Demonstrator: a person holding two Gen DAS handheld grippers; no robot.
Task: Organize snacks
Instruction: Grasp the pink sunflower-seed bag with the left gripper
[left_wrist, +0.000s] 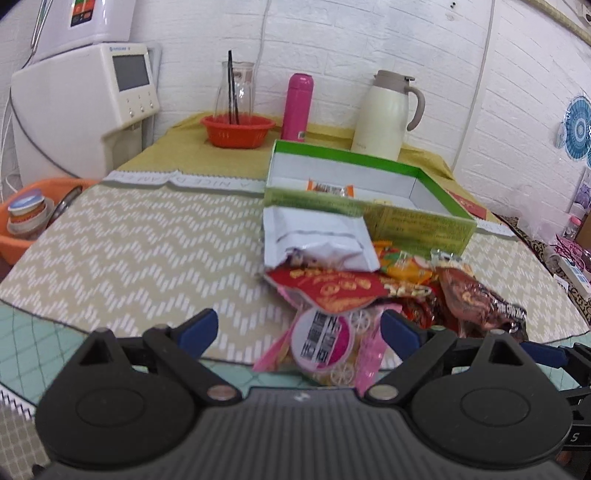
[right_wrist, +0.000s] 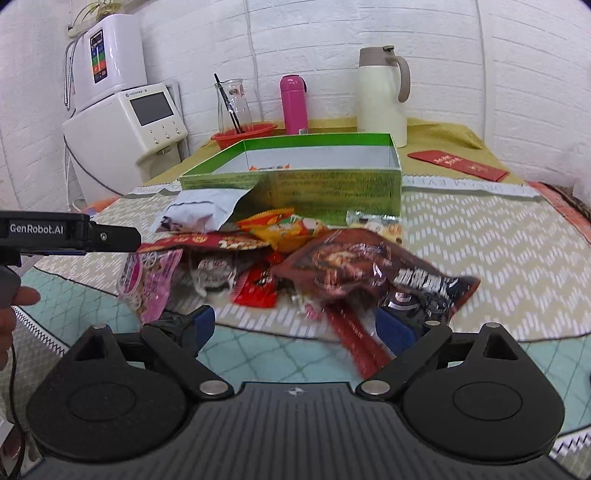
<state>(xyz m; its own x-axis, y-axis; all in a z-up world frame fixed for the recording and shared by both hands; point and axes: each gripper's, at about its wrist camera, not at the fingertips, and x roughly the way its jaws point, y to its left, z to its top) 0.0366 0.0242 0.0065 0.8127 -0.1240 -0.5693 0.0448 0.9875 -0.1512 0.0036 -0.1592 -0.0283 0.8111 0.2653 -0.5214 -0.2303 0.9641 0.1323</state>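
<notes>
A pile of snack packets lies on the table in front of an open green box (left_wrist: 424, 221) (right_wrist: 332, 184). One orange packet (left_wrist: 330, 189) lies inside the box. My left gripper (left_wrist: 299, 328) is open, with a pink wheel-snack packet (left_wrist: 325, 343) (right_wrist: 147, 280) lying between its fingers, not gripped. A white pouch (left_wrist: 317, 236) (right_wrist: 199, 210) leans on the box. My right gripper (right_wrist: 295, 325) is open just before a brown packet (right_wrist: 369, 273) (left_wrist: 476, 299) and thin red sticks (right_wrist: 354, 339). A red packet (left_wrist: 332, 291) lies mid-pile.
At the back stand a cream thermos jug (left_wrist: 388, 114) (right_wrist: 380, 96), a pink bottle (left_wrist: 297, 107) (right_wrist: 293, 105), a glass carafe in a red bowl (left_wrist: 236, 129), and a white appliance (left_wrist: 85, 110) at left. A red envelope (right_wrist: 458, 164) lies at right. An orange basin (left_wrist: 22, 221) sits off the table's left.
</notes>
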